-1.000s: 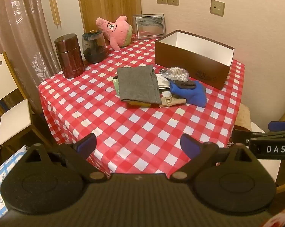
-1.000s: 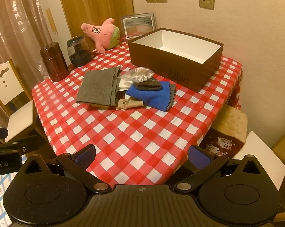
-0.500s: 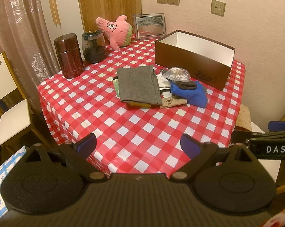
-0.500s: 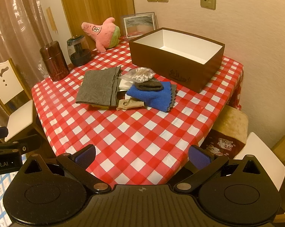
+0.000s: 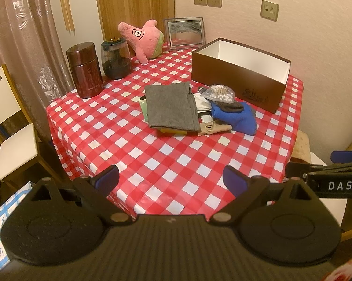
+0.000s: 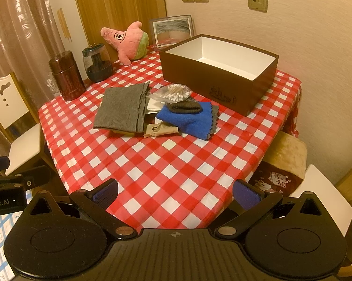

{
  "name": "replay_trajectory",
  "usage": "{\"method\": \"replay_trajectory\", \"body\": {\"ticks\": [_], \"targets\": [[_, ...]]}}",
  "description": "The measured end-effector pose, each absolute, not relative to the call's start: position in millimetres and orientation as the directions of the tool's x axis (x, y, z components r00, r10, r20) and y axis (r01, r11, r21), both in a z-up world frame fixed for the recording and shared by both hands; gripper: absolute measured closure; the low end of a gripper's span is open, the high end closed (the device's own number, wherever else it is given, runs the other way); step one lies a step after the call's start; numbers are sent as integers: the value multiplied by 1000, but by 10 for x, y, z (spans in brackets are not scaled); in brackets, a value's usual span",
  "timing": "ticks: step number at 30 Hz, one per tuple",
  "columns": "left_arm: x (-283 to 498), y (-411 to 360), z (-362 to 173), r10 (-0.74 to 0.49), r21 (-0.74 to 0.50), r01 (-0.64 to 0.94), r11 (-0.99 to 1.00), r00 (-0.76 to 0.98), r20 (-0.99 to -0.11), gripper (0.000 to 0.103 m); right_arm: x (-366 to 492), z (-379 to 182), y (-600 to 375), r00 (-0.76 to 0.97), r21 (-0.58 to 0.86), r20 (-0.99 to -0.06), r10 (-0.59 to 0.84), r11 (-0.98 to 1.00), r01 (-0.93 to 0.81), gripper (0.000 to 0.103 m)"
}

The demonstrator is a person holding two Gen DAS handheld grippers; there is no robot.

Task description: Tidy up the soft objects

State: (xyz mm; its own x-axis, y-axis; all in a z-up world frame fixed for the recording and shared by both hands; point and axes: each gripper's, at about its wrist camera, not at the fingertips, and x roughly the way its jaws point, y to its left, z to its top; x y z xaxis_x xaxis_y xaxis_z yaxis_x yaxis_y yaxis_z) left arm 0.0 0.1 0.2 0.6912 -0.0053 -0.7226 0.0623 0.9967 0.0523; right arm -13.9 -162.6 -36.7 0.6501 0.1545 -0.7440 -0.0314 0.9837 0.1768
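Note:
A pile of soft things lies mid-table on the red checked cloth: a folded grey cloth [image 5: 171, 105] [image 6: 122, 107], a blue cloth [image 5: 234, 118] [image 6: 187, 119] with a dark knitted piece [image 6: 184, 107] on top, a beige stocking [image 5: 213, 127] [image 6: 159, 130] and a clear bag of cotton swabs [image 5: 219, 93] [image 6: 173, 91]. An open brown box [image 5: 236, 79] [image 6: 213, 79] with a white, empty inside stands behind the pile. A pink plush star [image 5: 144, 38] [image 6: 126, 41] leans at the back. My left gripper [image 5: 171, 179] and right gripper [image 6: 174, 193] both hang open over the near table edge, holding nothing.
A brown canister [image 5: 84, 70] and a dark glass jar [image 5: 116, 59] stand at the back left, a framed picture [image 5: 185, 34] leans on the wall. A white chair [image 5: 7, 126] is left of the table, a cushioned stool [image 6: 283, 161] to the right.
Both views have shifted only slightly; the grippers stay open and nothing on the table has moved.

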Motion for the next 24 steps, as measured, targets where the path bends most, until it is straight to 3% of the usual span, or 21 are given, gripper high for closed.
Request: {"method": "replay_trajectory", "body": {"ticks": [24], "targets": [[5,-3,1,-4,52,61,997,691,-722,8,-142,-364,-1596,649,175,-745,154,984,-33,0]]}}
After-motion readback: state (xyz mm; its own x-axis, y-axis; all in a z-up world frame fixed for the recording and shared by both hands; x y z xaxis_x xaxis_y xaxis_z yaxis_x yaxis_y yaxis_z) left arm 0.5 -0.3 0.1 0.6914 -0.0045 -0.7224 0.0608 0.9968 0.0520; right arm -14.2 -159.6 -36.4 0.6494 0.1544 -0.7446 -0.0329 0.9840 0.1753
